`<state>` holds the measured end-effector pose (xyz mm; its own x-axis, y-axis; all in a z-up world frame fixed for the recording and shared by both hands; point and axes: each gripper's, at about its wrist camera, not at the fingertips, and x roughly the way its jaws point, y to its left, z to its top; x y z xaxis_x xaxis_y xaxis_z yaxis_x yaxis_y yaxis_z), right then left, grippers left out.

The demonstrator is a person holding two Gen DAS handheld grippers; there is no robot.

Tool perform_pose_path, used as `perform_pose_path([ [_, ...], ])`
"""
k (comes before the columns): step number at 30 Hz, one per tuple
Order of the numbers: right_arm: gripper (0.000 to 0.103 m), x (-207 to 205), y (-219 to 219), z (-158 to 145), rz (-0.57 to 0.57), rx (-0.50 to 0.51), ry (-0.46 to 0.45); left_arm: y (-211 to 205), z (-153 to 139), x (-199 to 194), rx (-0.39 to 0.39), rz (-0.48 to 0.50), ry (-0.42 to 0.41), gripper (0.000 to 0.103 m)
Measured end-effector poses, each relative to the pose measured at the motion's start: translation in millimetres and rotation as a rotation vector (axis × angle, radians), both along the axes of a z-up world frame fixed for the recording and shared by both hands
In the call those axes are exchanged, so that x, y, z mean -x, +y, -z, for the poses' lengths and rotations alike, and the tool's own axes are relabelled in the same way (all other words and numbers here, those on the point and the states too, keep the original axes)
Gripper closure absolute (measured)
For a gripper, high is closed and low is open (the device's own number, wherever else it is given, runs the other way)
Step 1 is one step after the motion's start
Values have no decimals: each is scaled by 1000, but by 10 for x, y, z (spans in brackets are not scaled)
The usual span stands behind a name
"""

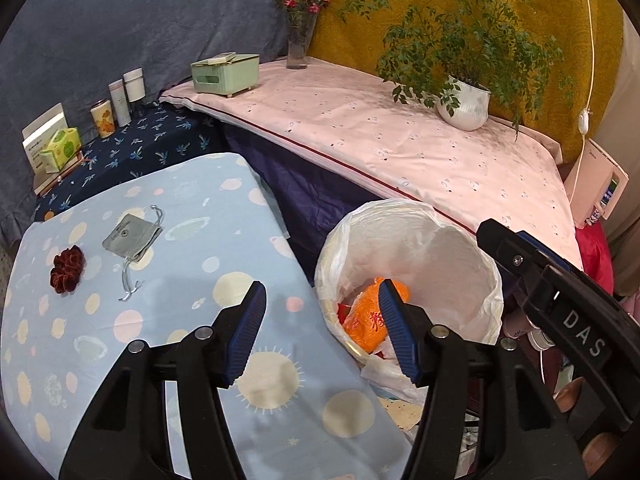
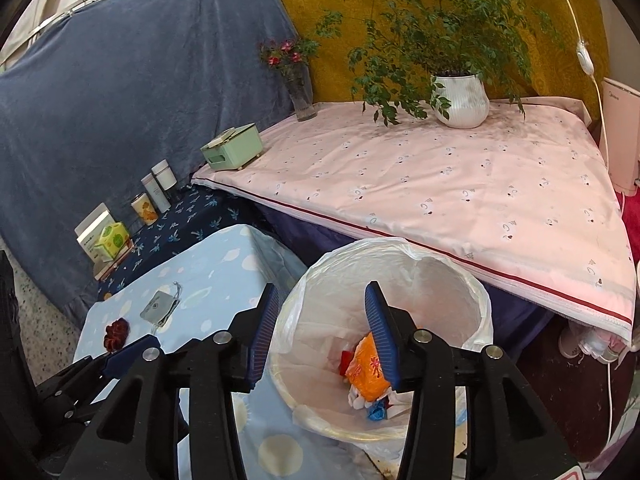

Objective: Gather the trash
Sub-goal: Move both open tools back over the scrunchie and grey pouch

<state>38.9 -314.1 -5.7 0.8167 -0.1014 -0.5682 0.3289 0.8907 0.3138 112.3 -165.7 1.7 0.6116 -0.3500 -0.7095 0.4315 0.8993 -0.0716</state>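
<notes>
Both claws hang released and empty: the left gripper [image 1: 322, 294] at the rim of the lined trash bin [image 2: 476, 300], the right gripper [image 2: 322, 298] over it. An orange wrapper [image 2: 368, 372] lies inside. Farther left, a scrunchie [image 1: 66, 270] and grey pouch [image 1: 130, 236] rest on the blue table [image 1: 168, 320].

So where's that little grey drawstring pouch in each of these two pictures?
Left wrist view: the grey pouch lies left of centre on the blue spotted cloth.
Right wrist view: the grey pouch is small, at lower left.
Shared landmark: the dark red scrunchie lies just below-left of it in both.
</notes>
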Motion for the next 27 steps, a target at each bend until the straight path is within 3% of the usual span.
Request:
perform_pose_path([
  [27, 53, -292, 802, -125, -122, 96, 27, 867, -12, -184, 52, -147, 10, 48],
])
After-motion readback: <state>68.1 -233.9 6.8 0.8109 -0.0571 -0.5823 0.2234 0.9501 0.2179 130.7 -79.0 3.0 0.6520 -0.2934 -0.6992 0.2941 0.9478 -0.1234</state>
